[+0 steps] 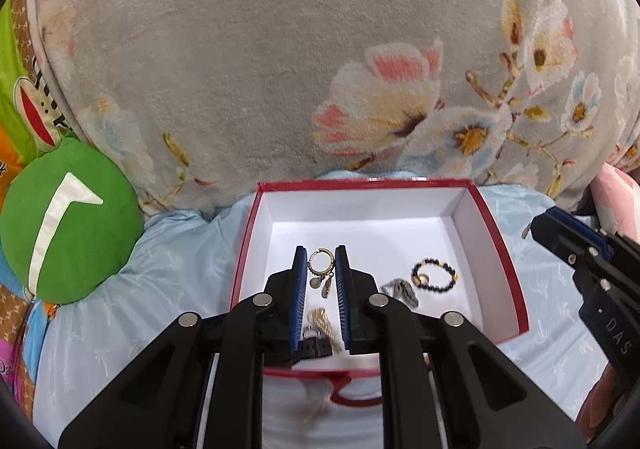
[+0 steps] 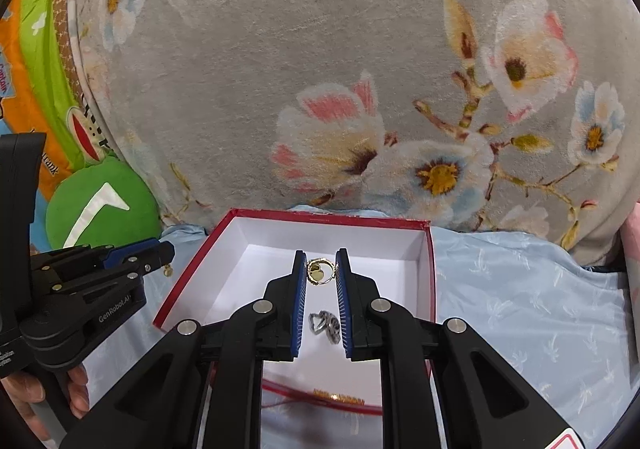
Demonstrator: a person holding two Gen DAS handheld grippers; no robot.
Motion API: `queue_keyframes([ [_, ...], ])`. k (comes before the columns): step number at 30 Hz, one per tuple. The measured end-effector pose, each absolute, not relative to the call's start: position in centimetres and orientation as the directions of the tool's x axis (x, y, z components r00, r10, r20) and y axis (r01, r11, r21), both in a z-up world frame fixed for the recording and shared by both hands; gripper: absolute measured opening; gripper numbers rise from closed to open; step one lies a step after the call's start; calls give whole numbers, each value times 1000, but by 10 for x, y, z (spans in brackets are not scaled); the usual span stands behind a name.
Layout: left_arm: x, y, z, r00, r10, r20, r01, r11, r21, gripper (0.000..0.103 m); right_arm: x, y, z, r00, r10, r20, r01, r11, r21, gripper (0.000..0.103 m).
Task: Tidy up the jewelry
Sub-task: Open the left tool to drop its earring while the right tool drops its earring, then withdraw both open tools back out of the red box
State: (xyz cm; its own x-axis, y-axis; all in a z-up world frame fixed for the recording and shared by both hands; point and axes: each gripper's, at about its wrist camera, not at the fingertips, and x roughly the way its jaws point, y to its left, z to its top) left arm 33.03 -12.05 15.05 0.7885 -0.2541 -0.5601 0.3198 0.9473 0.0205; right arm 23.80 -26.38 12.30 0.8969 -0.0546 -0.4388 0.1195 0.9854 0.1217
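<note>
Left wrist view: left gripper point(image 1: 321, 261) fingers clenched on hoop earring point(image 1: 320, 269), right gripper point(image 2: 321, 263) fingers pinching gold heart ring point(image 2: 319, 272), both near red box point(image 1: 496, 249); inside box already beaded bracelet point(image 1: 436, 275), silver piece point(image 1: 400, 289), gold chain point(image 1: 320, 319); probably only held pieces left.

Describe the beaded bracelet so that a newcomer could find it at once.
Find the red box with white inside, on the pale blue sheet. On its floor, right of the crumpled silver piece, lies the beaded bracelet: the only loop of dark beads, with some gold ones.
</note>
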Motion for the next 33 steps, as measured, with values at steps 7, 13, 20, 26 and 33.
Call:
queue_keyframes([
  [7, 375, -134, 149, 785, -242, -571, 305, 952, 15, 14, 280, -286, 114, 880, -13, -475, 115, 976, 185, 14],
  [13, 409, -153, 130, 766, -213, -607, 302, 952, 47, 14, 322, -295, 99, 855, 18, -519, 111, 970, 215, 14],
  [20, 450, -171, 109, 754, -185, -630, 278, 959, 50, 15, 370, -300, 79, 820, 43, -571, 110, 967, 230, 14],
  [26, 474, -175, 76, 737, -96, -668, 215, 972, 98, 52, 393, -306, 62, 803, 35, -595, 138, 960, 243, 34],
  [33, 437, -146, 78, 745, -132, -654, 214, 976, 46, 59, 337, -306, 74, 847, -13, -531, 162, 959, 234, 53],
])
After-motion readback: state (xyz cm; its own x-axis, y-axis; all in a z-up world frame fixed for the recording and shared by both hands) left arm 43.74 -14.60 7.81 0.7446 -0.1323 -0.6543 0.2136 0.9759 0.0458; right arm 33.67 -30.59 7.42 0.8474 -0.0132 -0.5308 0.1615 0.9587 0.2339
